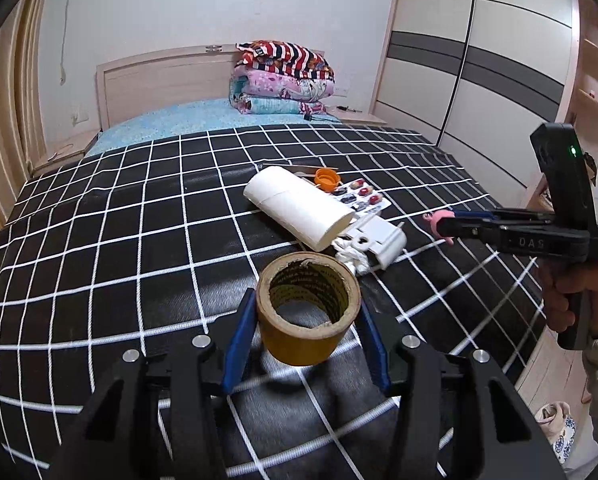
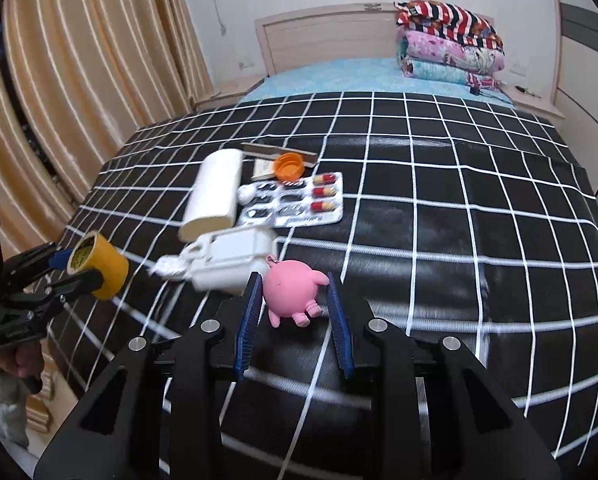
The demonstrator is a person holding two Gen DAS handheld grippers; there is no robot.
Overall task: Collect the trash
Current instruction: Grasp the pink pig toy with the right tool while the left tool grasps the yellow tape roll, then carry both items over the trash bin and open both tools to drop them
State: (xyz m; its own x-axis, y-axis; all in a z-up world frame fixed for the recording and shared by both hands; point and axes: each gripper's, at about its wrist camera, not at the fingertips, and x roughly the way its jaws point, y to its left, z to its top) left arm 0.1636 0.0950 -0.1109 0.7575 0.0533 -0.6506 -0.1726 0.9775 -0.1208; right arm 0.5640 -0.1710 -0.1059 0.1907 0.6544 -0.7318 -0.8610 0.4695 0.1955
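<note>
Tape roll [image 1: 308,307] — light, stiff — is being clamped across its sides between left gripper [image 1: 307,320] fingers; squashy pig toy [image 2: 293,290] is being pinched between right gripper [image 2: 293,300] fingers.

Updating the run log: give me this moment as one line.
left gripper: shut on tape roll, lifted | right gripper: shut on pink pig toy | left on bedspread: paper roll, blister pack, orange cap

We see both wrist fisheyes angled down, close over the black white-gridded bedspread [image 1: 119,240], facing the pale wooden headboard [image 2: 323,36]; each catches the other's tongs.
</note>
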